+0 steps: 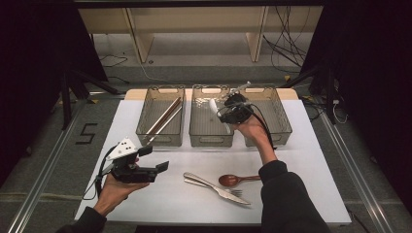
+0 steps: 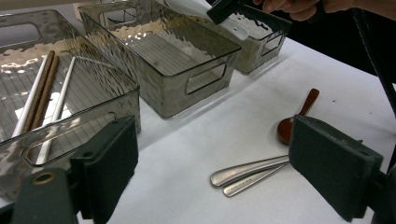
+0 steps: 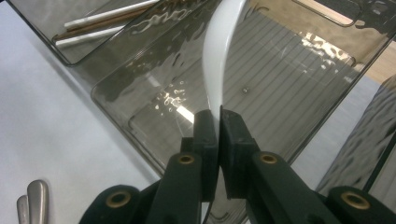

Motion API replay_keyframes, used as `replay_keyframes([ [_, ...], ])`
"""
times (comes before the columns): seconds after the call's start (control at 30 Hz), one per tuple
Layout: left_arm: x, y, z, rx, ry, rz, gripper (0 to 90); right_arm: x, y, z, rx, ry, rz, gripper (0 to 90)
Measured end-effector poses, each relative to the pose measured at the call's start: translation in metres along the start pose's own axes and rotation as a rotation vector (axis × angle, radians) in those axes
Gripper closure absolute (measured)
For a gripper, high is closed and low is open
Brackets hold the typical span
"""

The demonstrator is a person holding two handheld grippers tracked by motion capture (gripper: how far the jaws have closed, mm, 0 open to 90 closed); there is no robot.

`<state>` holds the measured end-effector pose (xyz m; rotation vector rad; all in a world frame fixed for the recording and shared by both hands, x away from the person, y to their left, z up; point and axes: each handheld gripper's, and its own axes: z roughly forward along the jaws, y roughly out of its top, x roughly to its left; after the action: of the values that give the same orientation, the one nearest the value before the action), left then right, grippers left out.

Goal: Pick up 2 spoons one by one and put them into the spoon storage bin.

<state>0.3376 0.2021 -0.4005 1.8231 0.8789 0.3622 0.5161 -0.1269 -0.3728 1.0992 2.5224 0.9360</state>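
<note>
Clamping a white spoon (image 3: pixel 218 56) by its handle, the right tongs (image 3: pixel 218 122) hold it above the middle bin (image 3: pixel 299 79); the left tongs (image 2: pixel 212 154) gape empty over the tabletop (image 2: pixel 196 140).

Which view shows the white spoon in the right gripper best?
The right gripper view: the white spoon rises from the right gripper, clamped by its handle over the middle bin. The high view shows a small white sliver; the left gripper view shows part of it at the top edge.
</note>
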Motion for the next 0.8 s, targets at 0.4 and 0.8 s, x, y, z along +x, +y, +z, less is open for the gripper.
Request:
replay_keyframes([
  [0.4,0.001,0.0,0.0,0.001,-0.004,0.0,15.2,0.002,0.012,0.012,0.013,-0.014,0.019,86.3],
  [0.8,0.002,0.0,-0.001,-0.003,-0.006,0.0,15.3,-0.001,0.012,0.027,0.03,-0.034,0.066,85.1],
])
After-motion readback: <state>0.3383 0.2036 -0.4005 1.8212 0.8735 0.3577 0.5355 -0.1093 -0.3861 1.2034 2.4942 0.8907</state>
